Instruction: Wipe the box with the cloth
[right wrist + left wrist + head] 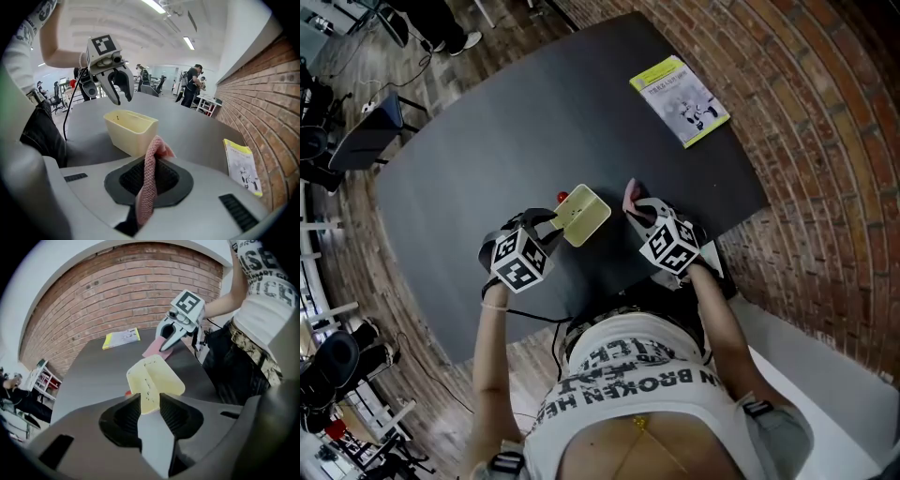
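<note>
**Left gripper**: jaws apart, nothing pinched. The right gripper view shows it hanging just above the box, its tips clear of the rim.

**Right gripper**: jaws closed on the cloth. The cloth is pink and knitted, with a fold standing up past the pads and a tail hanging below. This gripper is just beside the box, on the brick side.

**Box**: pale yellow, open-topped, upright on the table. It sits near the person's edge, between the two grippers.

**Red thing**: small, just beside the box on its far side. What it is cannot be told.

**Booklet**: yellow-edged, flat on the far corner of the table, well apart from the box.

**Wall**: brick, along the table's right side.
</note>
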Tool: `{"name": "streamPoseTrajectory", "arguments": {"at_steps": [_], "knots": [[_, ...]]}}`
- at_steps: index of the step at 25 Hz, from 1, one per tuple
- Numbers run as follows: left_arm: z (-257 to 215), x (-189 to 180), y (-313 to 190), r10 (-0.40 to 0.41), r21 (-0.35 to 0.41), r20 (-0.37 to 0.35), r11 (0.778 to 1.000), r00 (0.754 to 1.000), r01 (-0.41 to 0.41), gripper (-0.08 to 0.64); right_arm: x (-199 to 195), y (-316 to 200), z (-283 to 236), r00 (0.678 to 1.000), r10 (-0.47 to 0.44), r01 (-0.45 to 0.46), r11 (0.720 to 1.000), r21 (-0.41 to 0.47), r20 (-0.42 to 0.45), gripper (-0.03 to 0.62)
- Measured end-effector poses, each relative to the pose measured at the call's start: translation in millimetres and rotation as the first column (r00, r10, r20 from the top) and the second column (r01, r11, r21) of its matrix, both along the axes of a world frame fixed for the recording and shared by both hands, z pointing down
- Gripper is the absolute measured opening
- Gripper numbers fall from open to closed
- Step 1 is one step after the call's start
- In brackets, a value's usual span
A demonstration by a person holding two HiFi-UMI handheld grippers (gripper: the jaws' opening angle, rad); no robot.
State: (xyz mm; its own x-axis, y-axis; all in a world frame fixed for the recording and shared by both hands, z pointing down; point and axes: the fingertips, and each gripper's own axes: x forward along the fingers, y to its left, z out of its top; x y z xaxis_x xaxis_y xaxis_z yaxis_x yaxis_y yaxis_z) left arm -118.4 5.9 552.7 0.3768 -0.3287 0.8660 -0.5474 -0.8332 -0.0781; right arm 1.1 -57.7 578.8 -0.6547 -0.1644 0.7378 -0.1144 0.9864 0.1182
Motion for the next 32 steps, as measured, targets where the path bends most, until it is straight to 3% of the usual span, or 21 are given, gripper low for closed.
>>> {"name": "streamPoseTrajectory", "arguments": {"at_steps": [4,8,11,13,25,28,32], "knots": [[18,-10,15,0.177,-0.037,0.115,0.984,0.978,-0.174,0.107,6,1,2,1.0,0.023,-0.023,1.0,0.007,-0.016,0.017],[37,-3,15,0.323,-0.06,0.231,0.946,0.918,-0.317,0.107,6,3,0,1.0,0.026,-0.026,1.0,0.015,-0.013,0.017],[51,6,17,0.388,-0.093,0.281,0.921,0.878,-0.377,0.107,6,8,-2,1.0,0.011,-0.011,1.0,0.019,-0.007,0.018],[54,10,18,0.393,-0.101,0.299,0.919,0.87,-0.381,0.107,7,9,-2,1.0,0.016,-0.016,1.0,0.016,-0.004,0.017],[53,49,36,0.178,-0.137,0.189,0.979,0.966,-0.154,0.05,1,7,2,1.0,-0.015,0.015,1.0,0.012,0.002,0.017],[53,66,39,0.078,-0.155,0.123,0.986,0.989,-0.059,0.032,-8,5,-1,0.998,-0.037,0.037,0.999,-0.012,0.044,0.017],[54,71,36,-0.013,-0.168,0.053,0.986,0.999,0.021,0.032,-19,2,3,0.992,-0.124,0.124,0.992,-0.003,0.035,0.017]]}}
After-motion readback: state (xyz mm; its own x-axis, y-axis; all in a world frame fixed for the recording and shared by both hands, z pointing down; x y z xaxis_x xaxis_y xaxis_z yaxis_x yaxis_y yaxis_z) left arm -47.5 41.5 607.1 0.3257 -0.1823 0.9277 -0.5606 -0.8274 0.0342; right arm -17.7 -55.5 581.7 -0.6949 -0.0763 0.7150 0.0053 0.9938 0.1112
